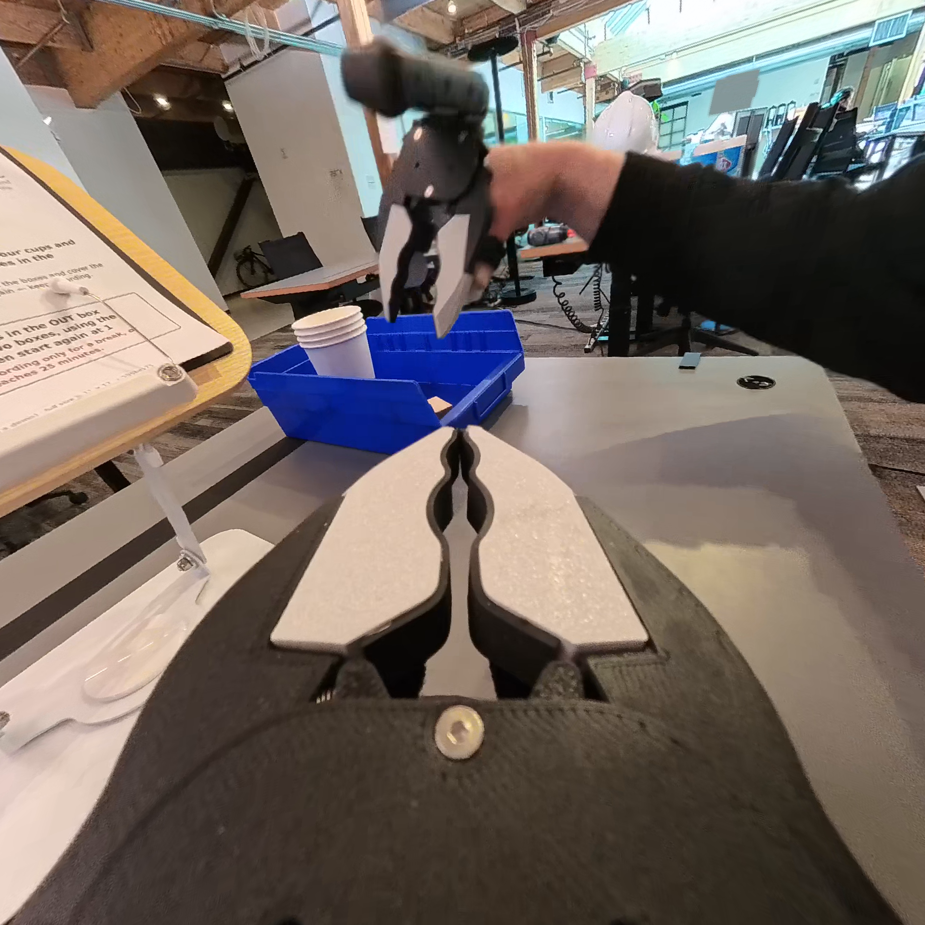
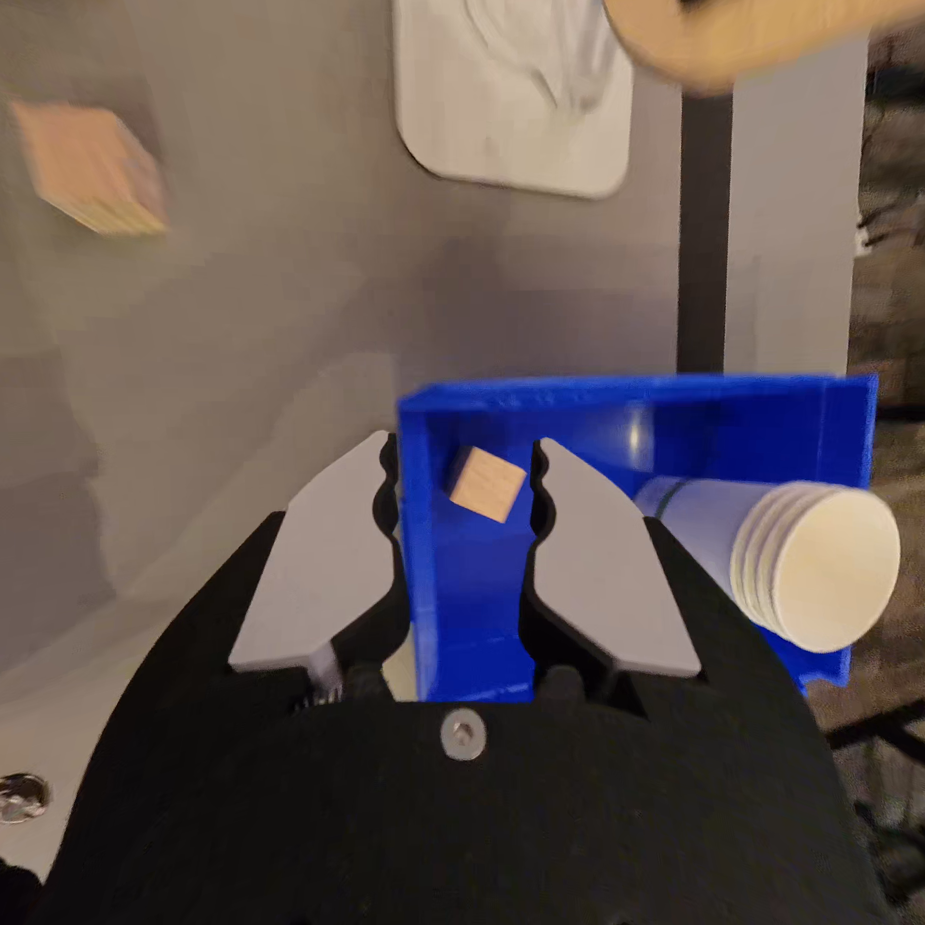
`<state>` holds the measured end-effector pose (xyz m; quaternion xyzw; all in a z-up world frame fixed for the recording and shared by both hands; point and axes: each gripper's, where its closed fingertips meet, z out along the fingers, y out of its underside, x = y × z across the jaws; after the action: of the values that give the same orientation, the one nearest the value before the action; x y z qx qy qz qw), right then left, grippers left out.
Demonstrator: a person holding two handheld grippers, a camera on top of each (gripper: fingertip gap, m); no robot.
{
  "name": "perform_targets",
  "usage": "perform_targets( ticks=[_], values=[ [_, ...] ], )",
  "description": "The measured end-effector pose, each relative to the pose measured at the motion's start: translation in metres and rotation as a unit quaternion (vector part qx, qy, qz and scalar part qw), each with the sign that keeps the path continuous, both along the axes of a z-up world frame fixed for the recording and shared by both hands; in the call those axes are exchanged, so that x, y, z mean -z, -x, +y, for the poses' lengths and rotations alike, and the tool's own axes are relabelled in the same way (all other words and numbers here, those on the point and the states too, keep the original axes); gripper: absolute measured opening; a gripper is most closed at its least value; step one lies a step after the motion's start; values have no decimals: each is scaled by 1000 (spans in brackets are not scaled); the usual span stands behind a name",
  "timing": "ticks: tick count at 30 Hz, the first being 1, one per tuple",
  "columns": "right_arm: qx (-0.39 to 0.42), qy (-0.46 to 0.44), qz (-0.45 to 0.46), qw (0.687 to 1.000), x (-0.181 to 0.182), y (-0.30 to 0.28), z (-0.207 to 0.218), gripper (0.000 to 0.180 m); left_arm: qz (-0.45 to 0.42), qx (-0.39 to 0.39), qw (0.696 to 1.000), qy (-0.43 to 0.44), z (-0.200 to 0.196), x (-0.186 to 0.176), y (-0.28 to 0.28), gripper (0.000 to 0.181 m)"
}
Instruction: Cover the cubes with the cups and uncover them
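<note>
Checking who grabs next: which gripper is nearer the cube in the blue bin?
Right. The right gripper hangs open above the cube in the blue bin; the left gripper, shut, sits short of the bin.

White cups (image 1: 336, 345) and tan cube (image 2: 484, 483) in blue bin (image 1: 350, 410).

Left wrist view: bright daylight from windows (image 1: 625, 90) at 1 o'clock; glare on grey table (image 1: 701, 500). Right wrist view: dim, motion-blurred; wooden cube (image 2: 90, 167) at 10 o'clock smeared.
</note>
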<state>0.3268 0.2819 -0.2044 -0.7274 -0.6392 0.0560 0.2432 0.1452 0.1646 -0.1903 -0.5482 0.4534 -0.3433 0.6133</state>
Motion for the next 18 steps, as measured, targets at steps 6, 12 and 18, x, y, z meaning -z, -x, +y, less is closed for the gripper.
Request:
perform_targets(
  ticks=[6,12,18],
  values=[
    [-63,29,9,998,31,77,-79,65,-5,-13,1000,-14,0,-6,6,0],
    [-64,70,21,995,86,127,-118,76,-11,-16,1000,-23,-2,-11,10,0],
    [-41,84,27,995,112,158,-131,74,-11,-16,999,-30,-4,-13,10,0]
  ],
)
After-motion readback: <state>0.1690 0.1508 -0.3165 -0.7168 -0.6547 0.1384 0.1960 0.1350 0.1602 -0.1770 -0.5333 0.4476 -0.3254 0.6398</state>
